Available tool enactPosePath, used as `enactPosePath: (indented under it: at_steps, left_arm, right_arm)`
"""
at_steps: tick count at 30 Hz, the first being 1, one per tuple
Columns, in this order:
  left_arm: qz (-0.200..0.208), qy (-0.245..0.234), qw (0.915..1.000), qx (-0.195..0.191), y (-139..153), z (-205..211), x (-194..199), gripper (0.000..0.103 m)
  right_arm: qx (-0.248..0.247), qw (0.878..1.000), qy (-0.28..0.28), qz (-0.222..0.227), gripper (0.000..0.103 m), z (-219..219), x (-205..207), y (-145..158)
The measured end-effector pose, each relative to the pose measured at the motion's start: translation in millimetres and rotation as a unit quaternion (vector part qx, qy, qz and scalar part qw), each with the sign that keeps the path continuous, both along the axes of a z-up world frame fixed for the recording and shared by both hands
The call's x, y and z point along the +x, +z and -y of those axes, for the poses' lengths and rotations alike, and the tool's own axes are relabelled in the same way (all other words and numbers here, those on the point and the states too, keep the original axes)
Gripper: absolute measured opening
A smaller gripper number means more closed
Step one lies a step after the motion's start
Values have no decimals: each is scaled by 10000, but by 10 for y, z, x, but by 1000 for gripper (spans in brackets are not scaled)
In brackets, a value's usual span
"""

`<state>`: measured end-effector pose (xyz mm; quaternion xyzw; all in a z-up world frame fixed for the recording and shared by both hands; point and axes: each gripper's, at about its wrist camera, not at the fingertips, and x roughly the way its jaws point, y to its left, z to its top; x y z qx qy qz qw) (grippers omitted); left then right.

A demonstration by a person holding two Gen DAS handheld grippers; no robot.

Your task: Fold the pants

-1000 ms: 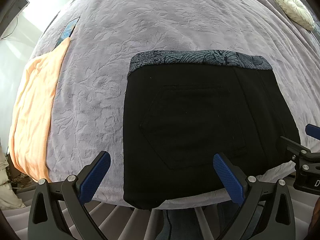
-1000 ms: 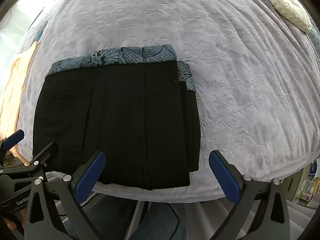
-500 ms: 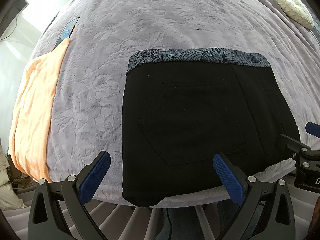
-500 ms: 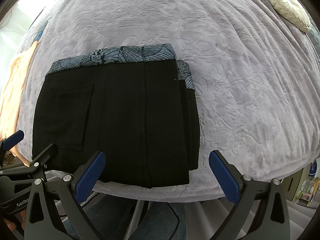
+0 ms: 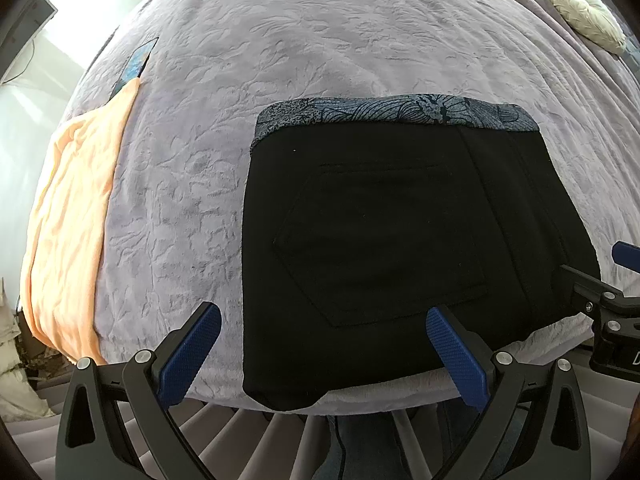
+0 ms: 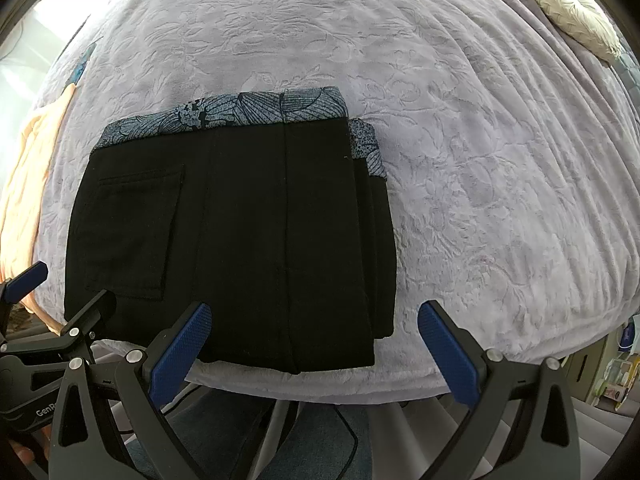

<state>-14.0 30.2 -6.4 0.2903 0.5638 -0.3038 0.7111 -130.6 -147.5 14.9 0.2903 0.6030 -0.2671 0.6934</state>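
The black pants (image 6: 224, 232) lie folded in a neat square at the near edge of the bed (image 6: 480, 140), both the left gripper (image 5: 324, 356) and right gripper (image 6: 316, 352) are wide and hold nothing, so the folding looks done and they only need to back away.

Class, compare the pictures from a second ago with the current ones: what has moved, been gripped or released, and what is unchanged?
Almost nothing changed. The folded black pants sit very slightly lower in the right wrist view, so that camera shifted a touch; nothing was gripped or released. Both the left gripper and right gripper stay open and empty at the near edge of the bedspread. The orange cloth lies as before.
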Motion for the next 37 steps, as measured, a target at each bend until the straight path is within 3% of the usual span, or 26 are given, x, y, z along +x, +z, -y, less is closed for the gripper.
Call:
enactPosePath:
  at_steps: [37]
  left_arm:
    - [61, -209, 9998, -49, -25, 32, 32, 103]
  right_arm:
    - [19, 10000, -20, -46, 103, 6, 37, -45]
